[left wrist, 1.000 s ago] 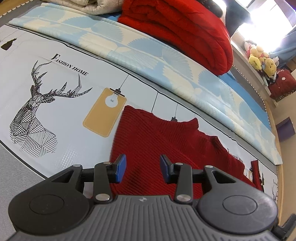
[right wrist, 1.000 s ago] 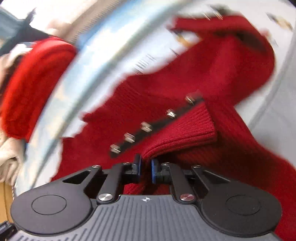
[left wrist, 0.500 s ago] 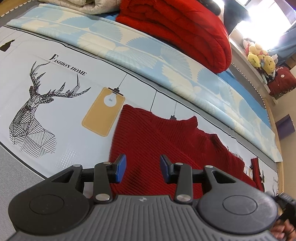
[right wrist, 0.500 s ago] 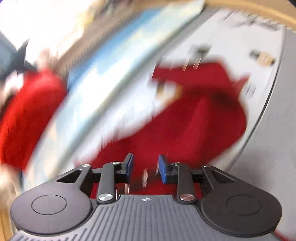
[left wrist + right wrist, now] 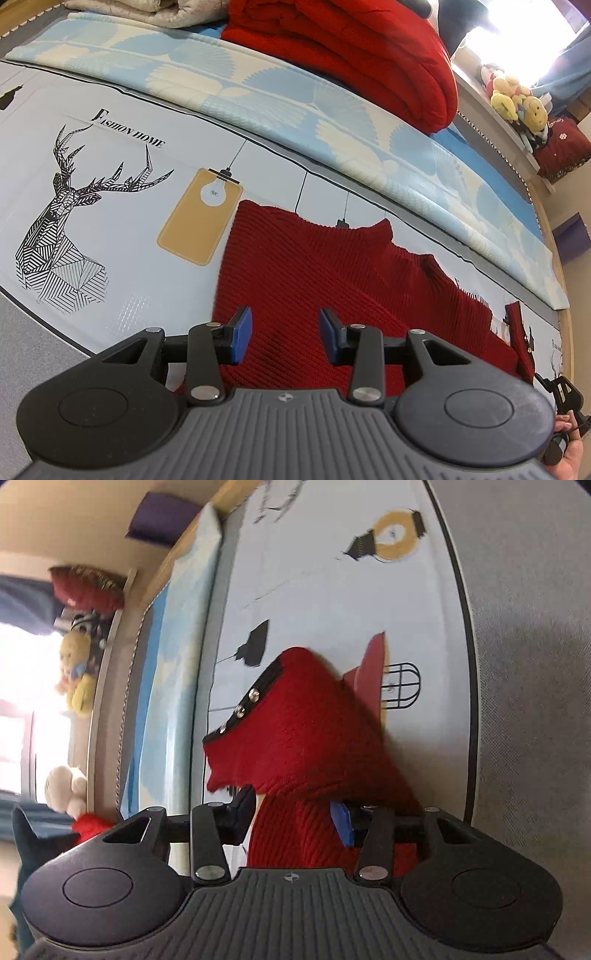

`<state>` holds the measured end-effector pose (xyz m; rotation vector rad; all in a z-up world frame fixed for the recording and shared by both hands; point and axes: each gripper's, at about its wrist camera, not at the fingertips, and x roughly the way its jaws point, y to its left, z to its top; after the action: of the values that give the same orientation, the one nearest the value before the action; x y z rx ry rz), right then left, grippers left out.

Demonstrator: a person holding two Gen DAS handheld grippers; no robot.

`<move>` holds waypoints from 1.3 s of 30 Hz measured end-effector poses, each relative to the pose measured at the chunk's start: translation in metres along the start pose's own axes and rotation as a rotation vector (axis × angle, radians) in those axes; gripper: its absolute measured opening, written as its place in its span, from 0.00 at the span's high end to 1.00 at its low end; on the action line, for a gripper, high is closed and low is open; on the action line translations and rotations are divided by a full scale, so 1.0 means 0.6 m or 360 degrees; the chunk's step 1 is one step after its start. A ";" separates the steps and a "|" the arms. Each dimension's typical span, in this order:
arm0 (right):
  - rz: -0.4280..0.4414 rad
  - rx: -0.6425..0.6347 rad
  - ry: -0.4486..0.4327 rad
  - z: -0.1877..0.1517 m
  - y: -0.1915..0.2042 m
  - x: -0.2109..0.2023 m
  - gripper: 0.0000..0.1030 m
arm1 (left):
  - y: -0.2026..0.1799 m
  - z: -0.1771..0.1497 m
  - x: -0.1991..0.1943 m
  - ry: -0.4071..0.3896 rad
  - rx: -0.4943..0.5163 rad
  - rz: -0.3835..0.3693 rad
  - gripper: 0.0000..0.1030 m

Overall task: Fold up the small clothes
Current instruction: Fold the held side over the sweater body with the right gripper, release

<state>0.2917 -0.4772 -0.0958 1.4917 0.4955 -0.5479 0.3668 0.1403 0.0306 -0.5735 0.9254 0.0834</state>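
Right hand-held gripper [image 5: 291,818] swung aside, jaws opening around red sweater [image 5: 306,738]; left [image 5: 284,334] released; mat [image 5: 122,177] reads "FASHION HOME".

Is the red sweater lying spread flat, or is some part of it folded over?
Partly folded. The sweater lies flat in the left view, but in the right view one part with the button strip is humped over the rest.

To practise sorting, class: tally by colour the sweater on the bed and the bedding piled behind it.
Red: 2, the knit sweater and the folded quilt
Beige: 1, the folded blanket
Total: 3
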 end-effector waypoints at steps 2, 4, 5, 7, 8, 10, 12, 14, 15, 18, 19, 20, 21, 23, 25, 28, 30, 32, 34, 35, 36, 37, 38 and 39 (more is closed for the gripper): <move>0.0014 0.0014 -0.0014 -0.007 -0.005 -0.003 0.77 | 0.000 0.000 -0.001 0.0001 0.0010 -0.0001 0.58; 0.0011 -0.0018 -0.0070 -0.004 0.003 -0.005 0.90 | 0.001 0.001 -0.002 -0.0001 0.0010 0.0003 0.58; 0.0017 -0.0026 -0.0110 -0.003 0.005 -0.005 0.92 | 0.001 0.002 -0.002 -0.0002 0.0004 0.0006 0.58; 0.0048 -0.0053 -0.0165 -0.009 0.019 -0.019 0.93 | 0.001 0.003 -0.002 -0.0003 0.0002 0.0003 0.58; 0.0074 -0.0068 -0.0165 -0.014 0.026 -0.019 0.94 | 0.001 0.003 -0.003 -0.0002 0.0005 0.0001 0.58; 0.0142 -0.0110 -0.0144 -0.027 0.043 -0.036 0.94 | 0.000 0.003 -0.003 0.0000 0.0006 -0.0004 0.58; 0.0240 -0.0168 -0.0136 -0.041 0.064 -0.049 0.94 | -0.001 0.003 -0.004 0.0001 0.0003 -0.0011 0.58; 0.0326 -0.0210 -0.0079 -0.055 0.081 -0.056 0.94 | -0.002 0.004 -0.006 -0.0002 0.0005 -0.0020 0.58; 0.0361 -0.0226 -0.0069 -0.061 0.087 -0.060 0.94 | -0.002 0.004 -0.007 -0.0004 0.0005 -0.0024 0.58; 0.0475 -0.0307 0.0028 -0.084 0.103 -0.067 0.94 | 0.001 0.006 -0.009 -0.0005 0.0000 -0.0026 0.58; 0.0517 -0.0335 0.0086 -0.095 0.109 -0.068 0.94 | 0.003 0.006 -0.009 -0.0005 -0.0005 -0.0025 0.58; 0.0582 -0.0367 0.0168 -0.110 0.118 -0.069 0.94 | 0.004 0.007 -0.009 -0.0006 -0.0008 -0.0024 0.58; 0.0664 -0.0395 0.0260 -0.126 0.128 -0.071 0.94 | 0.004 0.008 -0.010 -0.0008 -0.0009 -0.0024 0.58; 0.0823 -0.0468 0.0473 -0.160 0.148 -0.076 0.94 | 0.004 0.008 -0.011 -0.0009 -0.0011 -0.0026 0.58; 0.1003 -0.0493 0.0699 -0.195 0.161 -0.079 0.94 | 0.003 0.007 -0.012 -0.0007 -0.0008 -0.0030 0.58; 0.1222 -0.0504 0.1017 -0.240 0.166 -0.077 0.94 | 0.001 0.007 -0.010 -0.0004 -0.0007 -0.0031 0.58; 0.1303 -0.0547 0.1160 -0.258 0.164 -0.071 0.94 | 0.000 0.007 -0.009 0.0000 -0.0004 -0.0031 0.58; 0.1191 -0.0648 0.1208 -0.271 0.159 -0.059 0.94 | -0.001 0.006 -0.008 0.0003 0.0000 -0.0031 0.58; 0.0840 -0.0802 0.1222 -0.282 0.155 -0.037 0.94 | -0.001 0.006 -0.006 0.0008 0.0004 -0.0028 0.58; 0.0550 -0.1002 0.1232 -0.296 0.153 -0.025 0.92 | -0.002 0.005 -0.004 0.0011 0.0006 -0.0026 0.58; 0.0270 -0.1248 0.1245 -0.314 0.146 -0.014 0.90 | -0.002 0.005 -0.003 0.0014 0.0010 -0.0024 0.58; 0.0080 -0.1421 0.1268 -0.329 0.134 -0.002 0.89 | -0.003 0.004 -0.001 0.0019 0.0014 -0.0024 0.58; -0.0030 -0.1490 0.1308 -0.341 0.117 0.003 0.89 | -0.003 0.004 0.001 0.0025 0.0015 -0.0025 0.55; -0.0082 -0.1505 0.1335 -0.345 0.105 0.007 0.89 | -0.002 0.004 0.003 0.0029 0.0012 -0.0025 0.54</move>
<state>0.3393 -0.2703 -0.0542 0.7164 1.2377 0.3165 0.3699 0.1400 0.0311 -0.5751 0.9386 0.0607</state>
